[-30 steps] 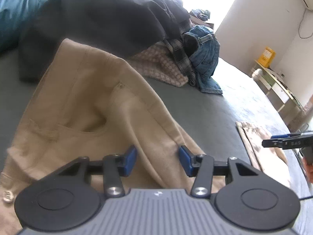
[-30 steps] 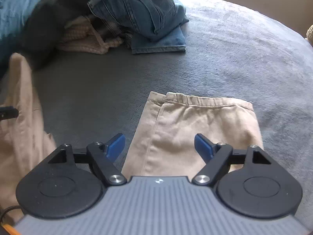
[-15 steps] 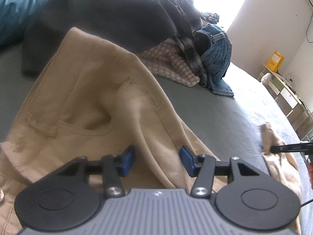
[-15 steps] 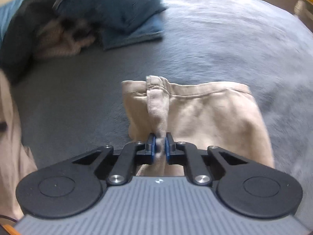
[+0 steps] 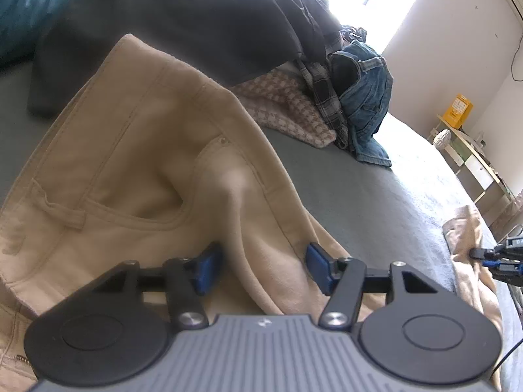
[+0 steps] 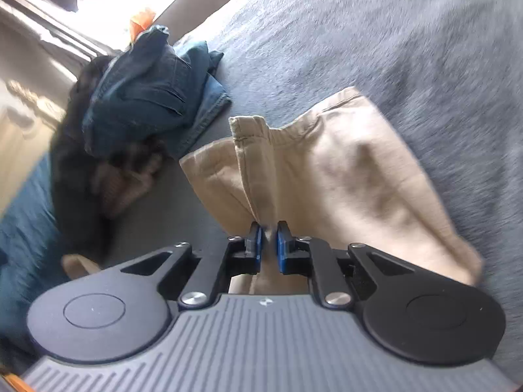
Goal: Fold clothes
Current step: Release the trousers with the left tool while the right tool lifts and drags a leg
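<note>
1. The beige trousers (image 5: pixel 137 170) lie spread on the grey bed (image 5: pixel 343 196), waist end toward the near left part of it and leg ends toward the right edge.
2. The left tool (image 5: pixel 261 266) hangs low over the waist area, close to the front pocket. Its jaws stand about half apart and are opening. A raised ridge of beige cloth runs between the blue pads (image 5: pixel 206 269), but the pads do not press on it, so this tool holds nothing.
3. The right tool (image 6: pixel 268 248) is clamped almost fully together on a pinched fold of the trouser leg near the hem (image 6: pixel 248 124). The log shows its jaws easing open a touch, yet the cloth is plainly gripped and lifted between the pads.
4. In the left view the right tool (image 5: pixel 497 256) shows at the far right, with the leg end bunched up beside it.
5. Judging by how things lie, the fold is only just begun: the leg end is picked up but not laid over the waist, and the trousers are not yet flat or halved.
6. A heap of other clothes (image 5: pixel 327 91) sits toward the far edge of the bed: dark garments, a checked piece, a houndstooth piece and blue jeans (image 6: pixel 143 98). None looks folded, so most of the task is left.
</note>
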Demonstrator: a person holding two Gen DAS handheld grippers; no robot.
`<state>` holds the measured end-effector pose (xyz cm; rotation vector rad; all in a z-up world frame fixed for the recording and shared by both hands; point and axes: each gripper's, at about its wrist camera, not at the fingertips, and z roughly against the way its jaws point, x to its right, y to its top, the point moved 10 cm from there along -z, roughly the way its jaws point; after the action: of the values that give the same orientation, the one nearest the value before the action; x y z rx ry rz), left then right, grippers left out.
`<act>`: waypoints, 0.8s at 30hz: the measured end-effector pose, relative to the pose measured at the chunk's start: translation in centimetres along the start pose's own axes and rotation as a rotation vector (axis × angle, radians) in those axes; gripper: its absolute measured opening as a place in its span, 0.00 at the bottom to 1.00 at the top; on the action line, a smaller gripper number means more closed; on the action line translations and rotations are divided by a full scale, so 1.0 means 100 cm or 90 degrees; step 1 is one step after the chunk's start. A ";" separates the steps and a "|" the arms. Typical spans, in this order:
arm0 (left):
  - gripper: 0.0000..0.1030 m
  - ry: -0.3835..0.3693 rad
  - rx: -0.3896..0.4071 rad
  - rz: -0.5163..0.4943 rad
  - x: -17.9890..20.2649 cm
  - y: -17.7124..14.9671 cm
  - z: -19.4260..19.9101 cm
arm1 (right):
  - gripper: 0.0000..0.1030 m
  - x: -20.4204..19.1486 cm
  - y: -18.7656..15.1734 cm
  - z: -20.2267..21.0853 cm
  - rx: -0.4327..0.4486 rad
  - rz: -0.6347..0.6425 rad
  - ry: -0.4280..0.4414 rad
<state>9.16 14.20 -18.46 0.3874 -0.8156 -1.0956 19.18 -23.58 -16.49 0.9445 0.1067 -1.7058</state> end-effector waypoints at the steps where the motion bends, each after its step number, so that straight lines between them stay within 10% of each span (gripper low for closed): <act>1: 0.58 0.000 0.000 0.002 0.000 0.000 0.000 | 0.09 -0.001 0.000 -0.004 -0.002 -0.001 0.001; 9: 0.58 -0.002 -0.001 0.006 0.000 0.000 0.000 | 0.07 0.010 0.009 0.015 0.056 -0.117 0.056; 16: 0.59 -0.014 0.003 0.019 -0.003 0.001 0.000 | 0.05 0.033 0.011 0.134 0.204 -0.154 0.045; 24: 0.59 -0.035 0.000 0.040 -0.006 0.002 0.002 | 0.04 0.111 -0.070 0.316 0.366 -0.275 -0.186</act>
<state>9.00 14.84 -18.47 0.3311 -0.8701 -1.0520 -4.05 -45.82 -4.84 1.1244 -0.4229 -2.3231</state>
